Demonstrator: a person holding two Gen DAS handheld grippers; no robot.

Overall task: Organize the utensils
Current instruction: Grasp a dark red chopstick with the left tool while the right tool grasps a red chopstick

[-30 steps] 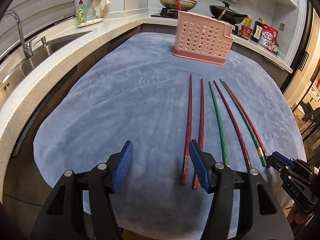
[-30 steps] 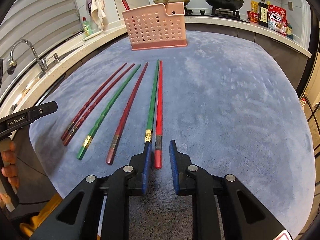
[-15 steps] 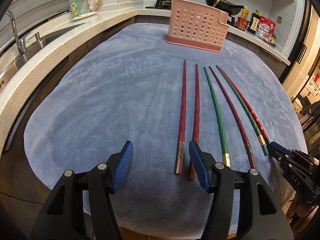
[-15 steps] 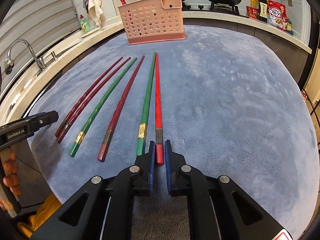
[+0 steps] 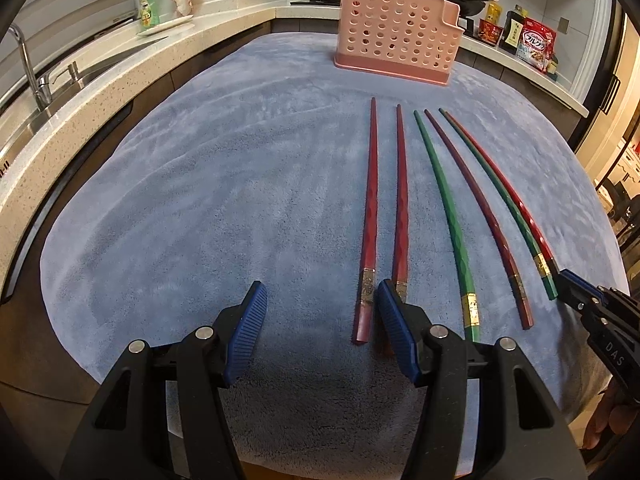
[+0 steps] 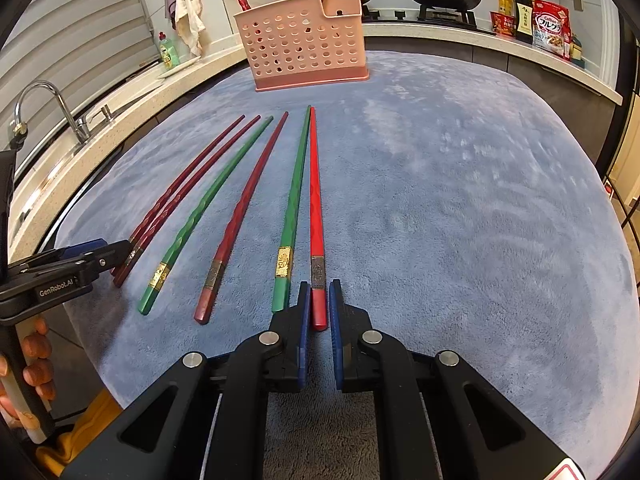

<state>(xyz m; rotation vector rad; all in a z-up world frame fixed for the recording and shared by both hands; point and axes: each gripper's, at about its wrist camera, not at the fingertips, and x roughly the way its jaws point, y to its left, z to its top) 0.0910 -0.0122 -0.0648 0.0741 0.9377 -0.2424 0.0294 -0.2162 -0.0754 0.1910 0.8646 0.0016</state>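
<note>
The right hand-held gripper is clamping the butt end of the bright red chopstick, which is lying on the blue-covered tabletop and pointing ahead toward the pink utensil basket. The left hand-held gripper is hanging released, with the thick end of the leftmost dark red chopstick just inside its right pad and a second dark red one running behind it.

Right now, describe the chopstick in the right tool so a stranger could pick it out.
On the blue cloth, six chopsticks fan out before the pink basket. The bright red chopstick lies at the row's right end, touching a green one; it alone is vivid red.
</note>
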